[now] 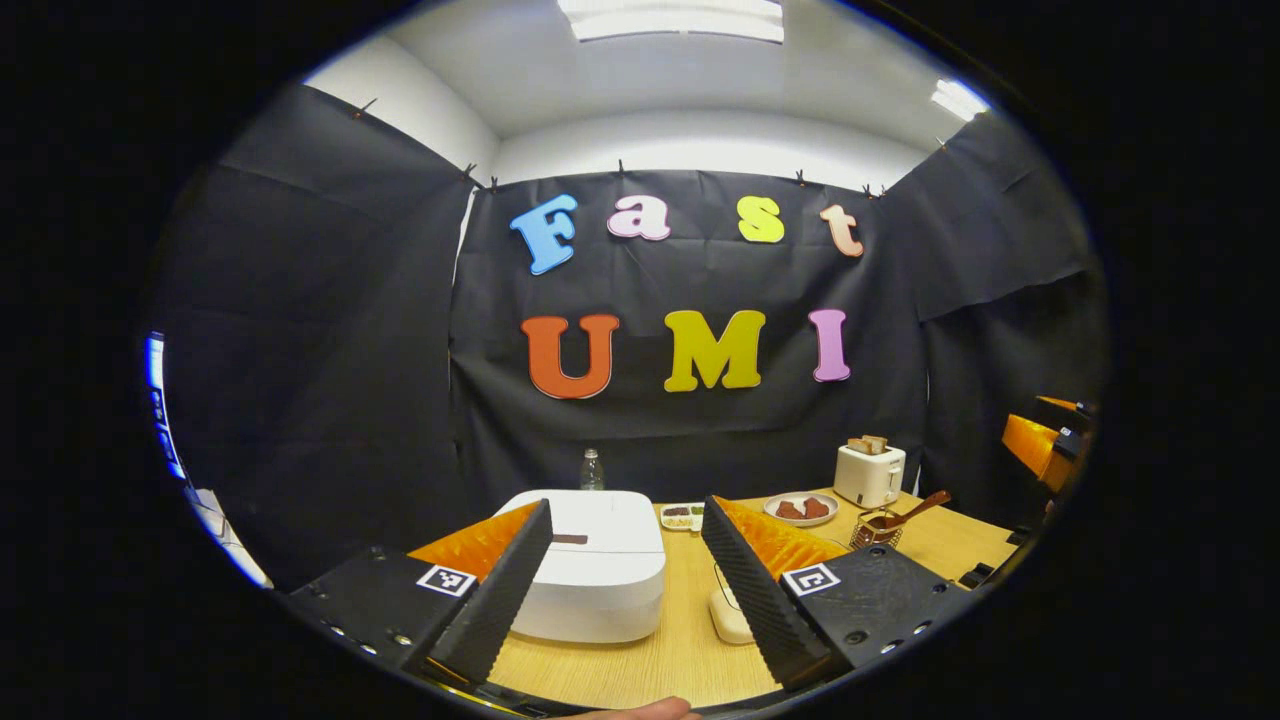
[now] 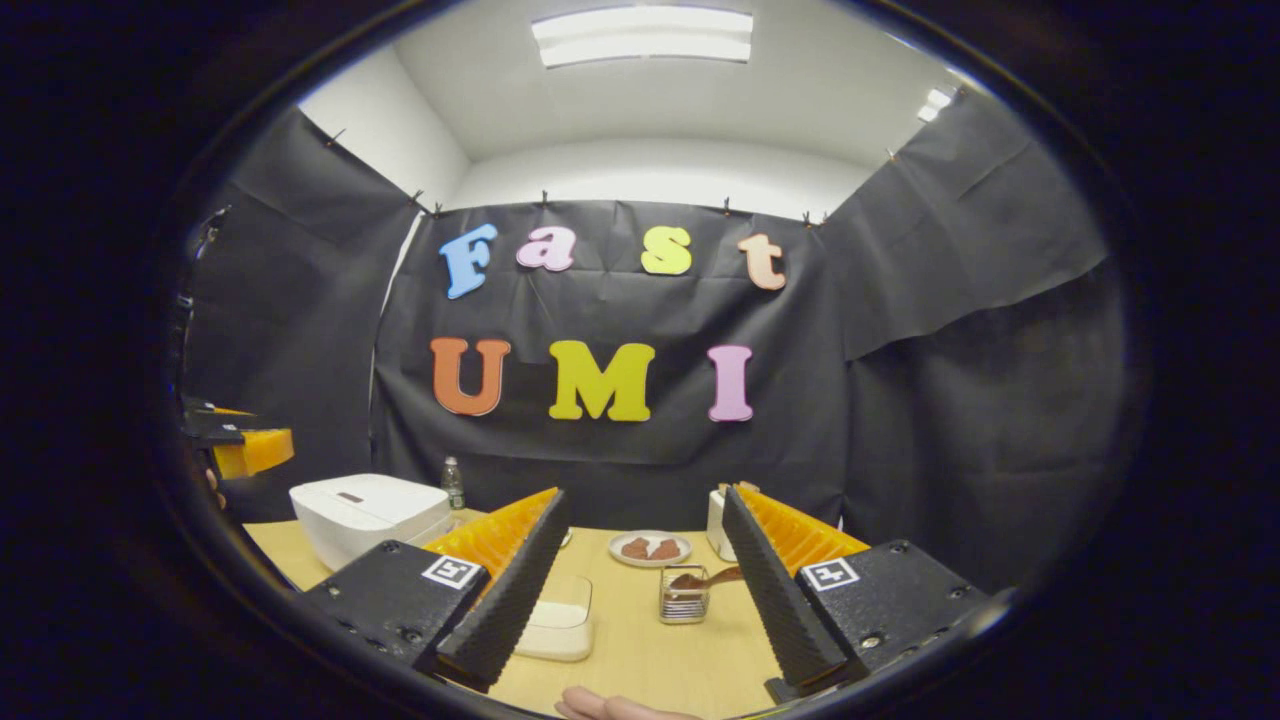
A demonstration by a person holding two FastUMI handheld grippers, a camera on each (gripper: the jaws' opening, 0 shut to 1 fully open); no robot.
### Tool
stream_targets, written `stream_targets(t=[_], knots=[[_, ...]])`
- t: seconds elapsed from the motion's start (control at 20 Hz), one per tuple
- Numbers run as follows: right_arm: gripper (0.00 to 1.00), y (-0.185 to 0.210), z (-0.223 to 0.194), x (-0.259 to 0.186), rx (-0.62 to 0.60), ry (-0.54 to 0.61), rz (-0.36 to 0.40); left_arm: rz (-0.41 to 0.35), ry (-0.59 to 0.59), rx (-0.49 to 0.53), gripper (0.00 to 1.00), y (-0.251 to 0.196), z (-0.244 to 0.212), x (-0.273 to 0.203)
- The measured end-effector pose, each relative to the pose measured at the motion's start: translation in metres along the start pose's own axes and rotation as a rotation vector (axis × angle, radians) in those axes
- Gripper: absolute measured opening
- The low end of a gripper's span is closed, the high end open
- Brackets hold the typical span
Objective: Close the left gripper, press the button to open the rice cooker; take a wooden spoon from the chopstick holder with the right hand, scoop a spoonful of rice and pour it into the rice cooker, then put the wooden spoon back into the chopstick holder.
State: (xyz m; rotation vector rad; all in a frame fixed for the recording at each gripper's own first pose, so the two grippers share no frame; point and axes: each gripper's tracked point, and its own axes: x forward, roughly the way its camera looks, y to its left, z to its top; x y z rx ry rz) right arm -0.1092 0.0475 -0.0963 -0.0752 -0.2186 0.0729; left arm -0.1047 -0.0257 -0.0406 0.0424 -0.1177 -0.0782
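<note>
We can read no brand or label on anything: the cooker [image 1: 592, 575] carries a small dark strip on its lid, and each gripper bears square black-and-white markers, but none of it gives legible words. In the left gripper view the left gripper [image 1: 625, 585] hangs above the table [image 1: 660, 660] with its jaws wide apart and nothing between them; the white cooker sits just ahead with its lid down. Right of it lies a pale container [image 1: 728, 615], partly hidden by a finger, and farther right stands the wire holder [image 1: 876, 530] with the wooden spoon [image 1: 915, 510] leaning out of it. Behind are a plate [image 1: 801, 508] of brown pieces, a small tray [image 1: 682, 516], a toaster [image 1: 869, 473] with bread in its slots, and a bottle [image 1: 591, 470] by the wall. In the right gripper view the right gripper [image 2: 640, 590] is likewise wide open and empty, facing the holder, which stands near the table's middle with the spoon resting in it. The table is light wood grain; the booth is draped in black cloth pinned at the top, under white walls and a ceiling light panel [image 2: 643, 36]. A fingertip [image 2: 600, 705] shows at the bottom edge.
</note>
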Motion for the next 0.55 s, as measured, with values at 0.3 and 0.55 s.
stream_targets(t=[0.3, 0.55], knots=[[1.0, -0.005, -0.015, 0.008, 0.038, 0.053, -0.021, 0.012, -0.082, 0.045, 0.96, -0.012, 0.003, -0.017], [1.0, 0.001, -0.022, 0.011, 0.063, 0.072, 0.021, 0.006, -0.093, 0.038, 0.95, -0.02, 0.001, -0.015]])
